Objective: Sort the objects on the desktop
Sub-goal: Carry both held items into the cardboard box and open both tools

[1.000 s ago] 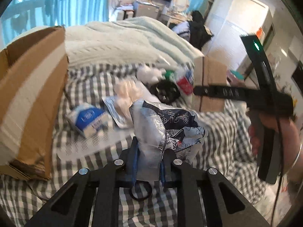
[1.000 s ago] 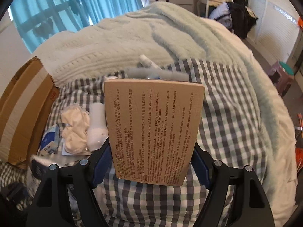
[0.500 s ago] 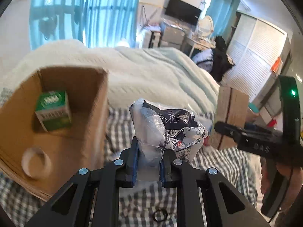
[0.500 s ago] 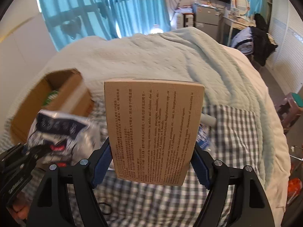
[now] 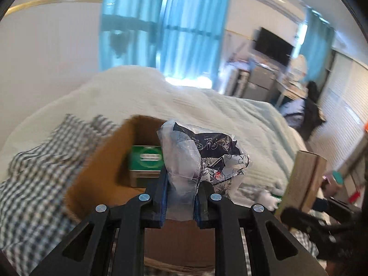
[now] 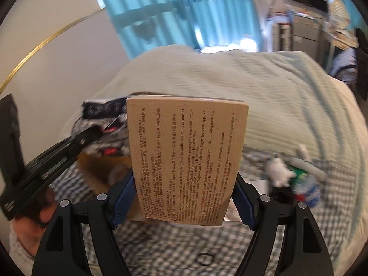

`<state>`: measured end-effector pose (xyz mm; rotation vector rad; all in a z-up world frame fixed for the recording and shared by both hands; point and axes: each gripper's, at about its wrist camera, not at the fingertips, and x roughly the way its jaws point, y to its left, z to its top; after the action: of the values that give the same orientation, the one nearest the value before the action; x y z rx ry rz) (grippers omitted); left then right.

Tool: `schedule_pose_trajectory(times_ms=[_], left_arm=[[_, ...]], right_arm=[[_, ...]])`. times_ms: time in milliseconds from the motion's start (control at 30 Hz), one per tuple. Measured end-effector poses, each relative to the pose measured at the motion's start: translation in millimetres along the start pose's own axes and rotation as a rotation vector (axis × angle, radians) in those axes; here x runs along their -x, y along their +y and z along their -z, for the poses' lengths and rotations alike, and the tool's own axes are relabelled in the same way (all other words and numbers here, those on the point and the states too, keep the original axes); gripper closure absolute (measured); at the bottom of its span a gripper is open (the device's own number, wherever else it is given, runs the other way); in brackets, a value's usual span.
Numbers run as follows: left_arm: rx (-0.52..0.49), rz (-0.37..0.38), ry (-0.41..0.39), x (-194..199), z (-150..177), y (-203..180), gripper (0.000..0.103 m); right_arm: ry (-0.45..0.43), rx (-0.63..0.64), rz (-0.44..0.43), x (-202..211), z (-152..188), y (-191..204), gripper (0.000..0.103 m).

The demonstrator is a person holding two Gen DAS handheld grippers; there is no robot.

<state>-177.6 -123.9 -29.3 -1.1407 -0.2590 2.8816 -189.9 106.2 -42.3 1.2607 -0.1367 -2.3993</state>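
My left gripper [image 5: 180, 199] is shut on a crumpled clear plastic bag with black print [image 5: 202, 154] and holds it over the open cardboard box [image 5: 92, 177]. A green box [image 5: 145, 158] lies inside the cardboard box. My right gripper [image 6: 181, 197] is shut on a flat tan medicine box with printed text [image 6: 186, 158], held upright. In the right wrist view the left gripper [image 6: 59, 158] with its bag [image 6: 103, 119] is at the left, over the cardboard box [image 6: 110, 163]. In the left wrist view the tan medicine box [image 5: 303, 179] shows at the right.
The bed has a grey checked sheet [image 6: 299, 241] and a pale green blanket [image 6: 264, 92]. Several loose items, with a white wad [image 6: 279, 170] and a bottle [image 6: 310, 191], lie on the sheet at the right. A small black ring [image 6: 205, 258] lies near the front.
Both grippers have swung left and up with their loads. The left gripper's bag has come over the open cardboard box, and the green box inside is now straight ahead.
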Motion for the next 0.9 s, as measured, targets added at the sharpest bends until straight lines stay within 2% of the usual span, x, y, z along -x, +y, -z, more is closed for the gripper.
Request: schedule_pose_trajectory(times_ms=[167,300,400,433,467,500,533,600,700,800,900], left_arm=[[0.048,-0.085,0.030,-11,7,33,0.085],[0.041,-0.126,0.033,-14,12,43,0.085],[0.049,-0.141,0.028,-11,16,48,0.080],[0.047,-0.145,0.022,-9,17,47,0.077],[0.040,-0.152,0.017,-7,18,47,0.067],[0.035,-0.162,0.012,-6,17,47,0.051],[0.031,-0.168,0.006,-4,17,46,0.044],[0.028,-0.189,-0.023,3,17,45,0.024],[0.022,-0.199,-0.050,9,16,45,0.016],[0.020,-0.172,-0.043,12,16,40,0.016],[0.000,-0.131,-0.032,15,21,24,0.015]], right_arm=[[0.037,0.058,-0.027,-29,0,37,0.027],[0.065,0.055,-0.039,-46,1,49,0.027],[0.079,0.043,-0.051,-54,2,51,0.027],[0.072,0.032,-0.059,-55,2,52,0.026],[0.064,0.020,-0.068,-55,2,52,0.026],[0.059,0.009,-0.074,-57,0,52,0.022],[0.057,-0.004,-0.077,-57,-1,51,0.012],[0.040,-0.018,-0.089,-51,-2,53,0.010],[0.011,-0.008,-0.069,-45,-3,50,0.010],[-0.021,-0.001,-0.056,-35,2,40,0.010],[-0.057,0.003,-0.002,-23,12,21,0.010]])
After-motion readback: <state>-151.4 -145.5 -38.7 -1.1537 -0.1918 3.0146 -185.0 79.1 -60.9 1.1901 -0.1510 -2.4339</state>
